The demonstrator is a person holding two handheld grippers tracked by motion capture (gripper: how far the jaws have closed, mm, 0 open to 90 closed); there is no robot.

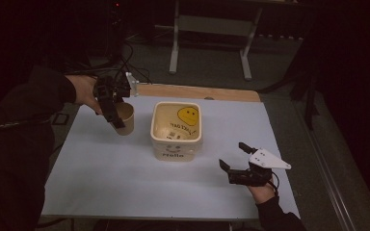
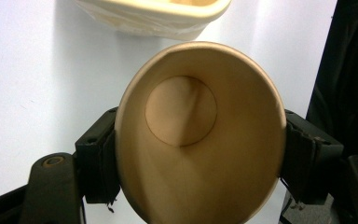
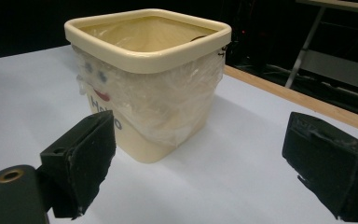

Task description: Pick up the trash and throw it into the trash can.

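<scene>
One table carries a cream square bin lined with plastic. Left tool is clamped on a paper cup, lifted left of the bin. Right tool stands spread, holding nothing.

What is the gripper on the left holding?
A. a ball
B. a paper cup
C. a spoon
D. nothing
B: the left gripper has its jaws pressed on both sides of a paper cup, which looks empty inside, to the left of the cream bin.
</scene>
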